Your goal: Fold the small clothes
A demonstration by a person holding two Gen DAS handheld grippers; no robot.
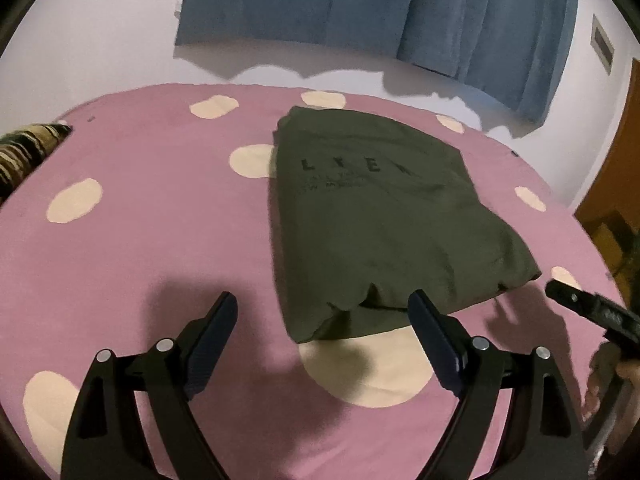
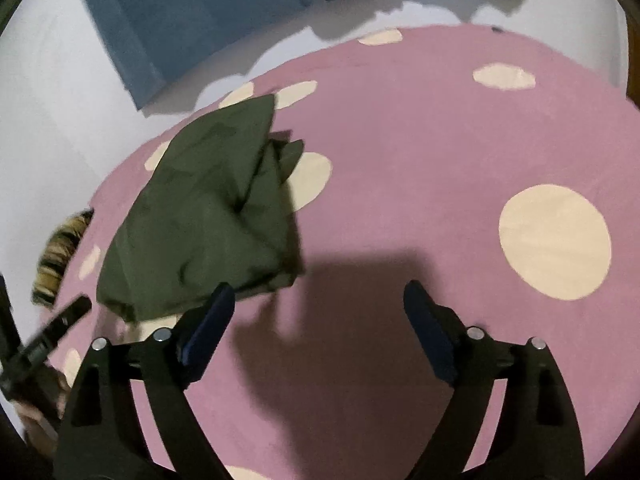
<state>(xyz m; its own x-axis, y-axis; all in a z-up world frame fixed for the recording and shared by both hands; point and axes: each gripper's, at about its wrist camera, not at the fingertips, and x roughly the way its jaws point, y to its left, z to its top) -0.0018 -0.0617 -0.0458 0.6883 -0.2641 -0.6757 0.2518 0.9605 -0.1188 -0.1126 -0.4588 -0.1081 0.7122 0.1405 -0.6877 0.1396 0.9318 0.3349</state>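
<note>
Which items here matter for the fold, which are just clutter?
Job:
- olive green garment, folded on the pink spotted sheet
- left gripper, open, empty
- right gripper, open, empty

Lying about:
- striped fabric at the sheet's edge
- blue curtain on the wall behind

Home bedroom, pink bedsheet with cream dots, blue curtain, wooden door

Folded garment on bedspread, curtain behind, pillow left
</note>
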